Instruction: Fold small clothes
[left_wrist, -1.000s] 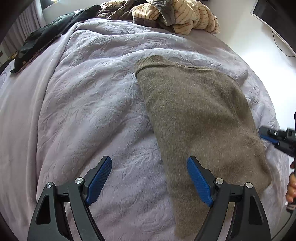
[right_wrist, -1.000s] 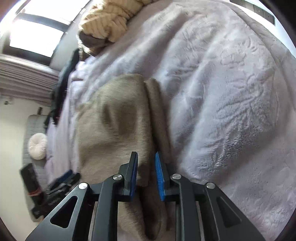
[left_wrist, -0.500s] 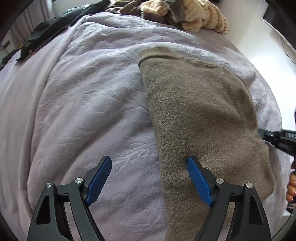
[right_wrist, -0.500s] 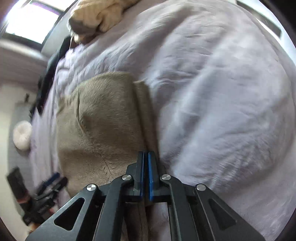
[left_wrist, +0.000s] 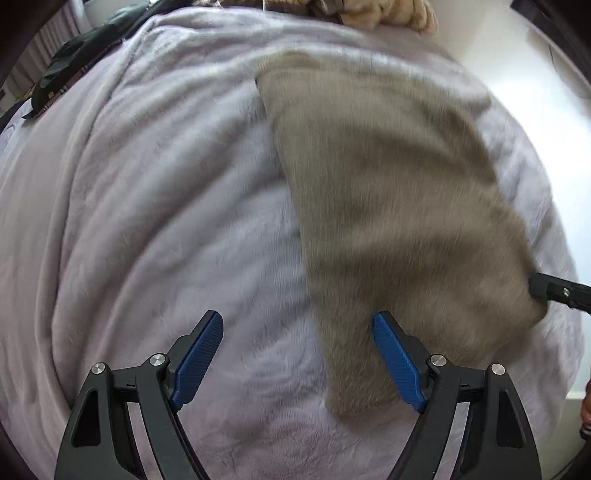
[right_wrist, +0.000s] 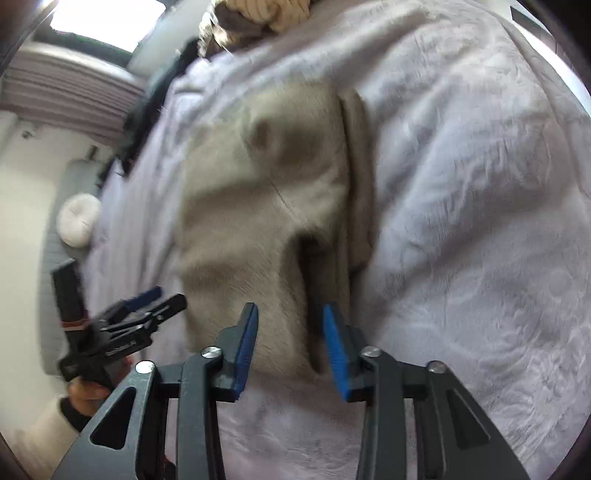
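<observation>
Right tool (right_wrist: 290, 345) is sitting parted over the brown knit garment's (right_wrist: 258, 206) near edge, jaws just opening, nothing pinched. Left tool (left_wrist: 297, 360) is gaping wide, straddling its long side, gripping nothing too. Garment's lying flat on the lilac bed (left_wrist: 147, 221), toward its right edge. Looks soft, floppy, light; I'd be pinching corners or the folded edge.

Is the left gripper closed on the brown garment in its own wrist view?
No, the left gripper stands wide open over the bedspread, with one pad over the brown garment but not pinching it.
</observation>
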